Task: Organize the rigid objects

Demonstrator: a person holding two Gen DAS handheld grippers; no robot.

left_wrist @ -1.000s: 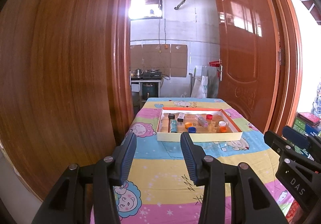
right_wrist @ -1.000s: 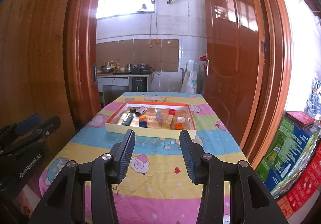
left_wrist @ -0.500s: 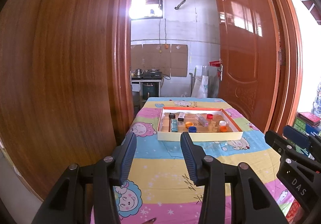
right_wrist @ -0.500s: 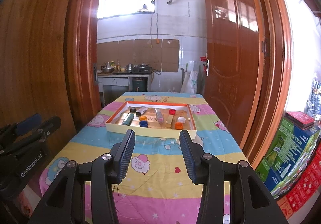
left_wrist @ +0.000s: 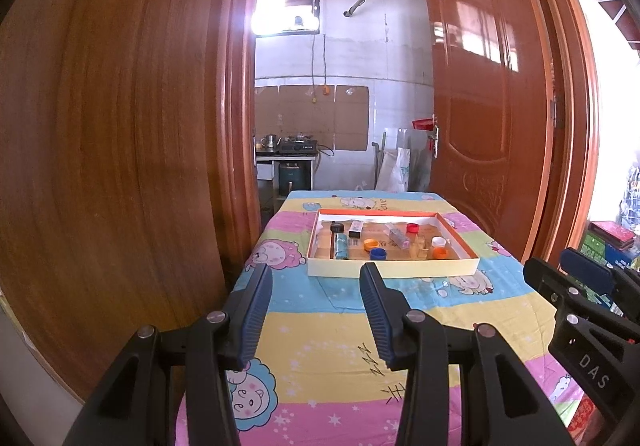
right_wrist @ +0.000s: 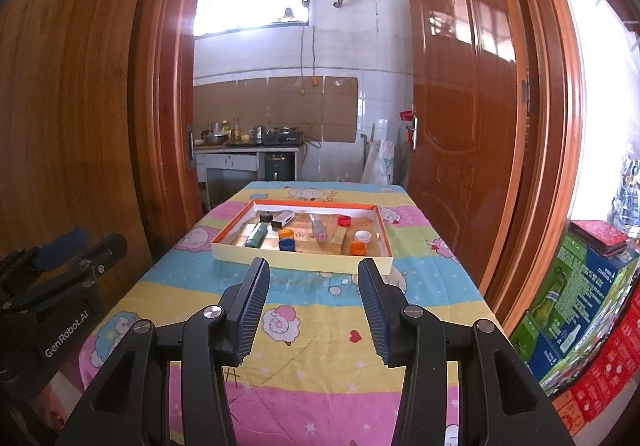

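1. A shallow cardboard tray (right_wrist: 304, 260) with an orange inner rim is seen at the centre of both frames, set on a table covered by a cartoon-print cloth (right_wrist: 312, 330).
2. The small rigid items are all found inside the tray: an orange cap (right_wrist: 286, 233), a blue cap (right_wrist: 287, 244), a red cap (right_wrist: 343, 221), a white cap (right_wrist: 363, 235) and a second orange cap (right_wrist: 357, 247) towards the lower right of the tray.
3. A teal tube (right_wrist: 256, 235) is laid lengthwise at the tray's left. A small black item and a white-and-black one are seen above it, too small to be named.
4. A clear little bottle (right_wrist: 318, 227) is laid near the tray's middle, with a pale wooden block (right_wrist: 339, 237) just to its right.
5. Whether the items are already sorted cannot be settled; scattered pieces and a finished layout would look much alike here.
6. The left gripper (left_wrist: 316, 306) is held wide apart in the lower part of its frame, with nothing between its fingers. The right gripper (right_wrist: 314, 302) is likewise spread and empty. Both are kept well short of the tray.
7. The caps are judged light, stiff and slick. They would best be pinched across the ribbed sides.
8. The tube and bottle are judged likely to roll, so a hold across the middle is advised.
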